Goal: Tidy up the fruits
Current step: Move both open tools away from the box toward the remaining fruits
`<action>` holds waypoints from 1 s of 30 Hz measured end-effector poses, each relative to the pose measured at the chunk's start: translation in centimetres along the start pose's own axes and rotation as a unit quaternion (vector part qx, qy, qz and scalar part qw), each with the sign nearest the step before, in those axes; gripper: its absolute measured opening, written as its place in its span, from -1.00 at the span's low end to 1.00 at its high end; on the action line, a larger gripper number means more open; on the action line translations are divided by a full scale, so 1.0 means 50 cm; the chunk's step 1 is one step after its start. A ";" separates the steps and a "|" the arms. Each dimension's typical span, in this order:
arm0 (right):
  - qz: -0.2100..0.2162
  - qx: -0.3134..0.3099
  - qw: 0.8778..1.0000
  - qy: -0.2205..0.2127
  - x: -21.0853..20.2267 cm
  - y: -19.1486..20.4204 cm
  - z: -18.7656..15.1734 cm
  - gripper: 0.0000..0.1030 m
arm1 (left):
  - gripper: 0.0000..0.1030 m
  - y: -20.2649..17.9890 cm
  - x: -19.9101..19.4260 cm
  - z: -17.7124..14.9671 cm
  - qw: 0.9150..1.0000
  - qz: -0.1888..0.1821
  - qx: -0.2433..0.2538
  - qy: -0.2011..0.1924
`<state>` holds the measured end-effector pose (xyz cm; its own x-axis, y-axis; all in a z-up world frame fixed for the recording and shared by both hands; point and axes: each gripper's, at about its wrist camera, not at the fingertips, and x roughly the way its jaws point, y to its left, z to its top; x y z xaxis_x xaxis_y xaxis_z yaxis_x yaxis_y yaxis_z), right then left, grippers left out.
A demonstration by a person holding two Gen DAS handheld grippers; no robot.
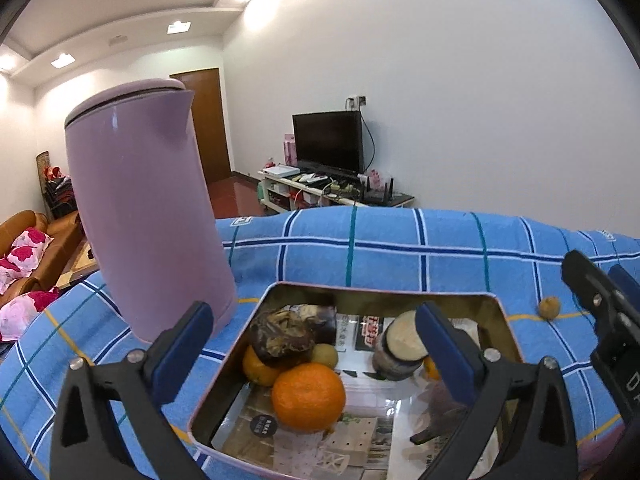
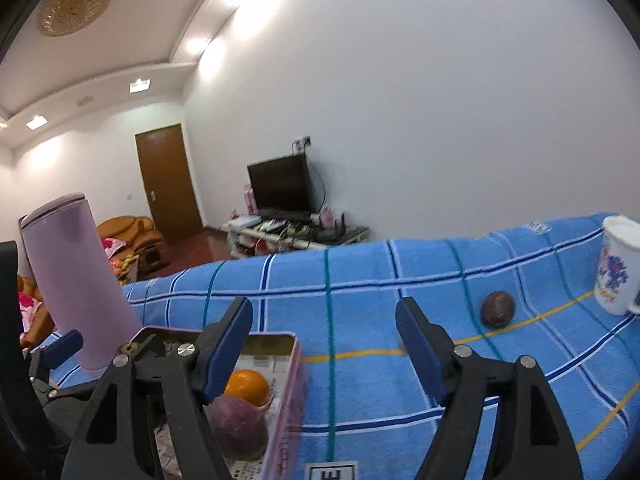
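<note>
Left wrist view showed the left gripper [image 1: 314, 334] hanging over a metal tin [image 1: 506, 322], with its two blue fingers spread wide apart and nothing between them. Inside the tin lay a big orange [image 1: 308, 396], and a second orange [image 1: 256, 368] sat just behind it. A dark wrinkled fruit [image 1: 282, 336] rested on top of that second orange. A small green fruit [image 1: 325, 354] sat just beside them. A round cut piece with a pale top [image 1: 402, 340] stood near the right wall of the tin. A tall purple kettle [image 1: 144, 208] stood just left of the tin on the blue checked cloth [image 1: 400, 240]. A little brownish fruit [image 1: 549, 308] lay on the cloth, right of the tin.

Right wrist view showed the right gripper [image 2: 324, 344] held above the cloth, just right of the tin, fingers wide apart and holding nothing. A dark round fruit [image 2: 497, 309] lay farther right of the tin, and a white cup [image 2: 618, 266] stood beyond it.
</note>
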<state>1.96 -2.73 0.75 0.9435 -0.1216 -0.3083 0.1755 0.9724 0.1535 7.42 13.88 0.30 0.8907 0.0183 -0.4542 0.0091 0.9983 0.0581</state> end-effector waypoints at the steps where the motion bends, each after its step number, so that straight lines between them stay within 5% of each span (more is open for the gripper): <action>1: -0.007 -0.004 1.000 -0.009 -0.007 -0.001 -0.001 0.47 | 1.00 0.000 -0.002 0.000 1.000 0.000 -0.002 -0.002; 6: -0.038 -0.023 0.999 -0.031 -0.019 0.002 -0.001 0.47 | 1.00 0.000 -0.015 -0.007 0.999 0.014 -0.029 -0.016; 14: -0.045 -0.021 0.998 -0.034 -0.037 -0.015 0.000 0.47 | 1.00 -0.024 -0.052 -0.017 0.998 0.012 0.002 -0.069; 30: -0.046 -0.026 0.999 -0.004 -0.095 -0.079 -0.008 0.47 | 1.00 -0.024 -0.079 -0.034 0.998 -0.010 -0.019 -0.056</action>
<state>-3.34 -5.93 1.23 0.9264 -0.2121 -0.3110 0.2468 0.9661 0.0764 3.10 12.69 0.51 0.9356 -0.0063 -0.3529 0.0121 0.9998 0.0144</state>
